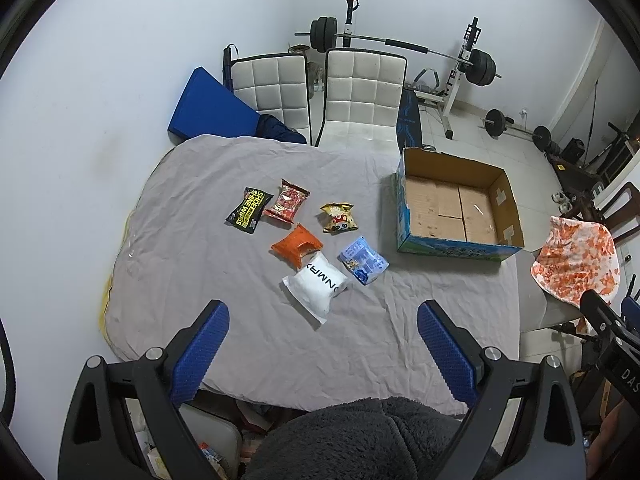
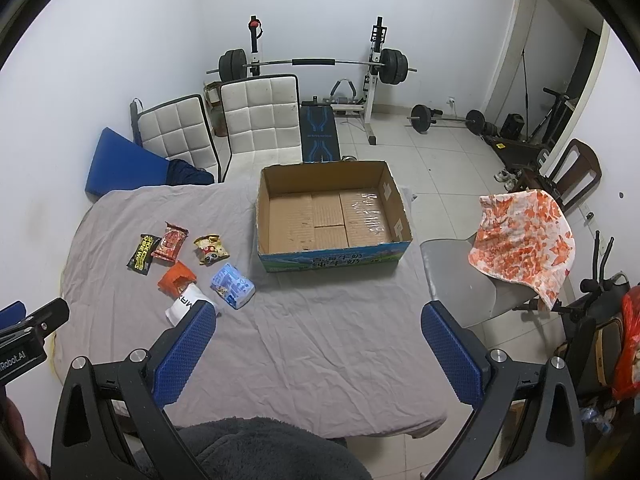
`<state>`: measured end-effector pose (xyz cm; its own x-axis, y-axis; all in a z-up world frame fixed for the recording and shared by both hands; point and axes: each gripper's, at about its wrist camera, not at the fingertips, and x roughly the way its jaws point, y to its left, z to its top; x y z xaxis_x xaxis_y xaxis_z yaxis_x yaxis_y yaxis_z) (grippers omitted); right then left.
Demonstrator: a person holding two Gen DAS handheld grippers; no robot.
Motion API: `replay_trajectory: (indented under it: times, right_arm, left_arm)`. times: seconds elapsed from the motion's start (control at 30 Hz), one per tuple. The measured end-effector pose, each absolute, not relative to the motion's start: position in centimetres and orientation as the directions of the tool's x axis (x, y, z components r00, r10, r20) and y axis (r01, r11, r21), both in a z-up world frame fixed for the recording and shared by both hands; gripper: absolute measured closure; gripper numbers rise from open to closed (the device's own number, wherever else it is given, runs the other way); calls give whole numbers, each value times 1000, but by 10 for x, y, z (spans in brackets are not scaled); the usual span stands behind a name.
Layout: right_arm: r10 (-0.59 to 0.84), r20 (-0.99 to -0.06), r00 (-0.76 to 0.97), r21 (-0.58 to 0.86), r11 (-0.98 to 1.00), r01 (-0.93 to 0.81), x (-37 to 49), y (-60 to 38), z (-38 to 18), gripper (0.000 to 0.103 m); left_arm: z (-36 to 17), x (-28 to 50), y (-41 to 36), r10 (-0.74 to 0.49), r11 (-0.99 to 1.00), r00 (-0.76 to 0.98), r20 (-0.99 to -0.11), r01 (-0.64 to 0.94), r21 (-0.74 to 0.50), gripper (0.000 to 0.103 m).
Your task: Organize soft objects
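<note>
Several soft packets lie on the grey-covered table (image 1: 224,184): a black wipes pack (image 1: 248,215), a red snack bag (image 1: 286,201), a yellow bag (image 1: 338,218), an orange pouch (image 1: 297,245), a white pouch (image 1: 316,287) and a blue pack (image 1: 363,266). An open cardboard box (image 1: 456,204) with nothing in it stands to their right. My left gripper (image 1: 322,322) hovers open near the table's front edge, just short of the white pouch, holding nothing. My right gripper (image 2: 318,324) is open too, over bare cloth in front of the box (image 2: 332,210); the packets (image 2: 232,285) lie to its left.
Two white padded chairs (image 1: 316,88) and a blue cushion (image 1: 208,104) stand behind the table. A grey chair with an orange-patterned towel (image 2: 524,240) is at the right. A weight bench with barbell (image 2: 316,64) fills the back. A dark fleece sleeve (image 1: 360,440) shows below.
</note>
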<state>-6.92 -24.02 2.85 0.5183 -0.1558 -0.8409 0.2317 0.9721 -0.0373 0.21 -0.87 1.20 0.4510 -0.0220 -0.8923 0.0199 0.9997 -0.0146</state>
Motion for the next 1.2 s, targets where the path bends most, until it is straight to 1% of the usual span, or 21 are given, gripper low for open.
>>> replay_trajectory:
  times: [1.2]
  right_arm:
    - [-162,-834,527,-38,970,238,-66,-237,24,0]
  left_arm:
    - [9,1,-6,-36,999,462,-886,15,-33,6]
